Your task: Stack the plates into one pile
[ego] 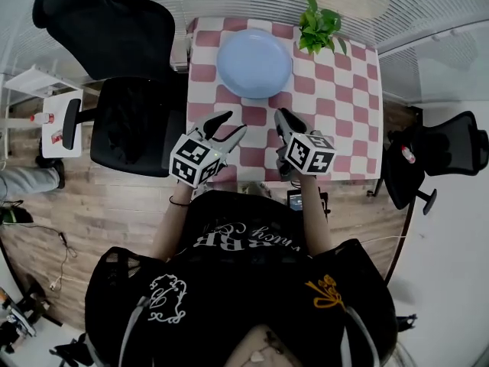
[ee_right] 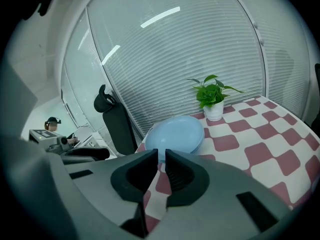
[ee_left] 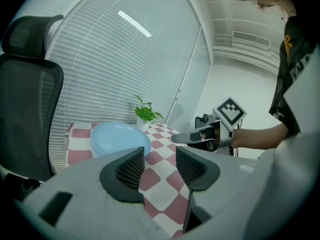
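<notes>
A pile of light blue plates (ego: 254, 62) lies at the far middle of the red and white checked table (ego: 344, 105); the same pile shows as plates (ee_left: 119, 138) and plates (ee_right: 176, 134) in the gripper views. Both grippers hover over the table's near edge, well short of the pile. My left gripper (ego: 231, 126) is open with nothing between its jaws (ee_left: 159, 156). To its right, my right gripper (ego: 284, 121) holds nothing, and its jaws stand only a narrow slit apart (ee_right: 161, 156).
A small potted plant (ego: 319, 25) stands at the table's far right corner. A black office chair (ego: 137, 121) sits against the table's left side, and another chair (ego: 451, 151) is off to the right. A white side table (ego: 53, 121) is further left.
</notes>
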### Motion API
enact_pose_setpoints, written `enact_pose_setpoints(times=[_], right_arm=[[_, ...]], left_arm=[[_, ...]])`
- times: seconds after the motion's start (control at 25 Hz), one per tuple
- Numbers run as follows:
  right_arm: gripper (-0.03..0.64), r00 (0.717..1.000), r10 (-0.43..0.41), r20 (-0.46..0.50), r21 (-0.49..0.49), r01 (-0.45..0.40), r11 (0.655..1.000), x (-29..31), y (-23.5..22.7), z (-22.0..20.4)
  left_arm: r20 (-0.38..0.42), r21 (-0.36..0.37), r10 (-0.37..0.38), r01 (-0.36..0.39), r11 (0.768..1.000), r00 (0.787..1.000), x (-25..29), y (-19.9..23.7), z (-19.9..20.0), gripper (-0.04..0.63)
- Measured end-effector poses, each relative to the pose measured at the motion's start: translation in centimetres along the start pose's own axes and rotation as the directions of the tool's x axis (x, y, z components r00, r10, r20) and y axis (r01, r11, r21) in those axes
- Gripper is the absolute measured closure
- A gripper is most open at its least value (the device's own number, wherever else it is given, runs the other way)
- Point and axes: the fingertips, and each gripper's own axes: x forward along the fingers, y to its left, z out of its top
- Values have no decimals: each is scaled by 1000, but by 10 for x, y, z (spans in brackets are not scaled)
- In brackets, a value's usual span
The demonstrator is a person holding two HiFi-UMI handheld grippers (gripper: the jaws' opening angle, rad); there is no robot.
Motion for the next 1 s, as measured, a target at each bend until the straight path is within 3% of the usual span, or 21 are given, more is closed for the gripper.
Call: enact_pose_setpoints(times=[0.32,0.52,1.0], right_arm=[[575,999,38,19,-94,-36,995,-60,2,-17],[578,996,79,30,-119,-75,990,-121,-11,-41],[581,976,206,70,-174,-191,966,-254,-36,-97]], left_arm=[[30,54,-16,14,998,999,5,-62,8,388],[95,32,3,-6,999,995,13,-123,11,388],[184,-13,160,-161,987,970,-10,-249,-31,388]])
